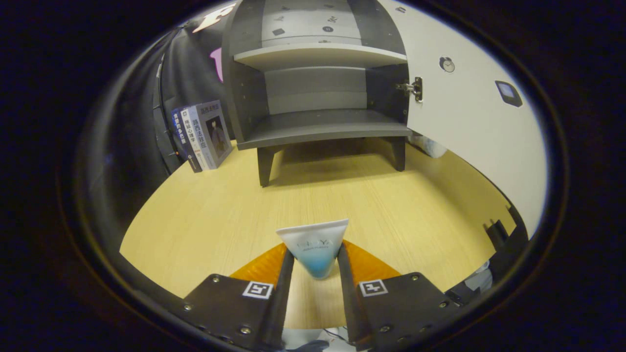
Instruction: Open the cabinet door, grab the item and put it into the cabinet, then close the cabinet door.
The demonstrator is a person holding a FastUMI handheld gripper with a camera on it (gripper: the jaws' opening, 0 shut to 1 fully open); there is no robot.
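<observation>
A white-and-blue tube point(314, 249) stands upside down between my fingers, cap end down, its flat crimped end up. My gripper point(315, 256) is shut on the tube, one finger pressing each side. Beyond it, across the wooden table point(205, 215), stands the dark grey cabinet point(318, 88) on short legs. Its white door point(469, 122) is swung wide open to the right, with a metal hinge point(413, 88) showing. Inside, the lower shelf point(323, 128) and the upper shelf point(318, 54) are bare.
Three books point(201, 136) stand upright to the left of the cabinet against the booth's black wall. A pale crumpled thing point(430, 145) lies behind the open door's lower edge. Dark equipment point(503, 239) sits at the table's right edge.
</observation>
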